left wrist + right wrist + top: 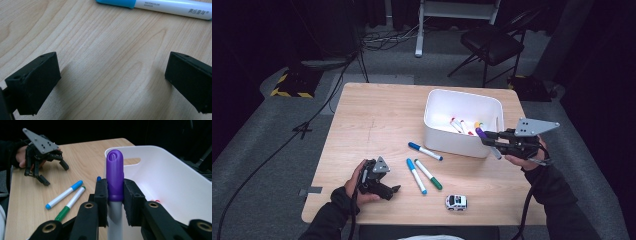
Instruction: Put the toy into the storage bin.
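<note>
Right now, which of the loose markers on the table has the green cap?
The green-capped marker, the rightmost of the side-by-side pair near the front edge. Its neighbour is light blue, and the marker beside the white bin is dark blue.

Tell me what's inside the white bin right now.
Inside the white bin, the high view shows a few markers with red caps lying on the floor. The near wall and the purple-capped marker in the right gripper hide part of the floor, so more may lie there.

The right gripper (115, 202) squeezes a purple-capped marker (115, 180). A white bin (175, 177) sits at 3 o'clock. Blue (64, 194) and green (70, 203) markers lie at 9, maybe touching.
</note>
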Motion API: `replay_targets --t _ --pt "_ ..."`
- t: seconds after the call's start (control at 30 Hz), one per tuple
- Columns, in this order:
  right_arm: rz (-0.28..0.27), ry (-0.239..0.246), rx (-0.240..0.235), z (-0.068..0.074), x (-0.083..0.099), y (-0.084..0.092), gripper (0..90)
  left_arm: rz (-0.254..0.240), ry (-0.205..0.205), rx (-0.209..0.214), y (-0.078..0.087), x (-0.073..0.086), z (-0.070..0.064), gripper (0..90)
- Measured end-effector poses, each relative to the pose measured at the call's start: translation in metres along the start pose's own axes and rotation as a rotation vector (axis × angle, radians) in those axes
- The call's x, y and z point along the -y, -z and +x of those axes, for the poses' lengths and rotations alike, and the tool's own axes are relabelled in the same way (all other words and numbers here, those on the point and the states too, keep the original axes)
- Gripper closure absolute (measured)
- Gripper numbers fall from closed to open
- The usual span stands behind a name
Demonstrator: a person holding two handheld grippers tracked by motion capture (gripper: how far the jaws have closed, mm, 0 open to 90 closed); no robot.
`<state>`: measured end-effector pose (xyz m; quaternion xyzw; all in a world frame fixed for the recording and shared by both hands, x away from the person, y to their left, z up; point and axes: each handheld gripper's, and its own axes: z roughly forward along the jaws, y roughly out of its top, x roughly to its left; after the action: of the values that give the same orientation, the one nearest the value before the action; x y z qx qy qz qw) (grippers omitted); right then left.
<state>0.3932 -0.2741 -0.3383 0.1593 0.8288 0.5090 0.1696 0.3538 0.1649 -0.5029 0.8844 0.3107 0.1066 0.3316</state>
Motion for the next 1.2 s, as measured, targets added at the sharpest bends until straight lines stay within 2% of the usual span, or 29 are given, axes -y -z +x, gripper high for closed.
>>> replay_targets --t 0.27,0.43,0.5,0.53,0.67,0.83,0.93,1.2 --pt "0.001 0.003 0.031 -0.013 -0.022 0.003 74.9 0.000 -0.001 0.001 0.000 0.000 0.000 0.1" --pt "0.010 0.019 0.071 -0.022 -0.035 0.001 74.9 0.001 -0.003 0.004 0.000 0.000 0.000 0.1" --pt "-0.007 0.002 0.070 -0.029 -0.038 0.001 74.9 0.000 -0.003 0.003 0.000 0.000 0.000 0.2" --pt "-0.004 -0.006 0.077 -0.031 -0.039 0.000 74.9 0.002 -0.001 0.002 0.000 0.000 0.000 0.1" --pt "0.034 0.010 0.101 -0.039 -0.043 -0.009 74.9 0.000 -0.003 0.002 0.000 0.000 0.000 0.2" --pt "0.037 0.003 0.104 -0.049 -0.049 -0.019 74.9 0.000 -0.003 0.003 0.000 0.000 0.000 0.2" --pt "0.066 -0.004 0.102 -0.053 -0.048 -0.030 74.9 0.000 -0.002 0.003 0.000 0.000 0.000 0.1" --pt "0.188 0.032 0.102 -0.062 -0.045 -0.062 74.9 0.000 -0.003 0.003 0.000 0.000 0.000 0.1"
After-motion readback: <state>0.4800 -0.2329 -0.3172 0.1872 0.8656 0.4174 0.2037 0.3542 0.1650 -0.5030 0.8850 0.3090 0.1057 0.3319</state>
